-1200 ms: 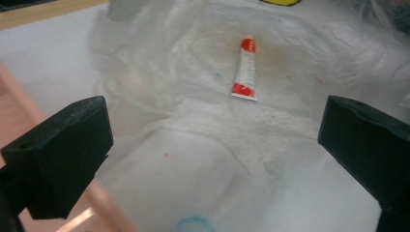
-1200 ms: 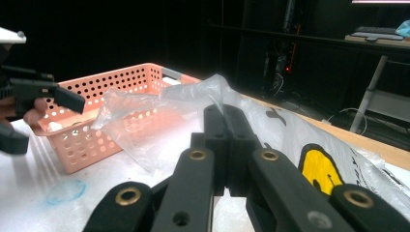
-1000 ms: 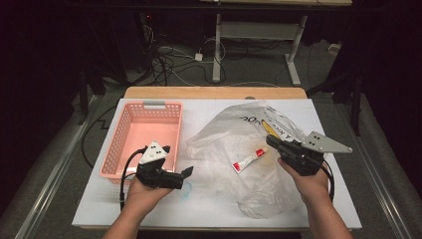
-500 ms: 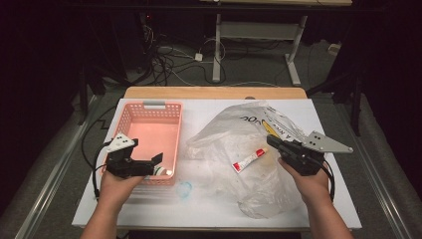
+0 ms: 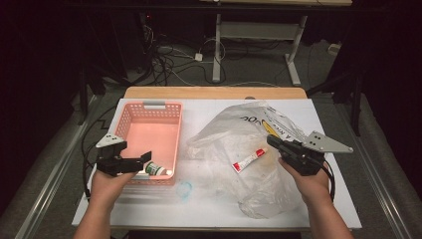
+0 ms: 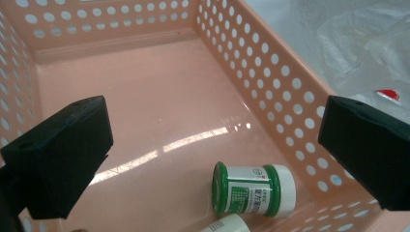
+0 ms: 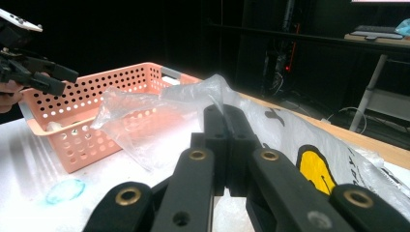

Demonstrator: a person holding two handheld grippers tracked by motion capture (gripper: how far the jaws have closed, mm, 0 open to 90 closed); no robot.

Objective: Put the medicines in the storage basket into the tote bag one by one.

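Note:
My left gripper (image 5: 143,162) hovers over the near left corner of the pink perforated basket (image 5: 130,117), jaws wide open with nothing between them (image 6: 212,140). Below it, a green-and-white jar (image 6: 254,189) lies on its side on the basket floor (image 6: 145,106), seen in the high view as the jar (image 5: 157,170). My right gripper (image 5: 272,141) is shut, its tips (image 7: 224,110) pinching the film of a crumpled clear plastic bag (image 5: 234,144). A red-and-white tube (image 5: 249,160) lies inside the bag.
A small clear blue disc (image 5: 185,189) lies on the white table (image 5: 209,211) just in front of the basket. A second white item (image 6: 227,224) peeks in beside the jar. The bag's printed end (image 7: 314,169) spreads toward the table's right side.
The left hand moved left, from in front of the bag to the basket's near corner. The jar now lies in the basket under open jaws. The right hand stayed put.

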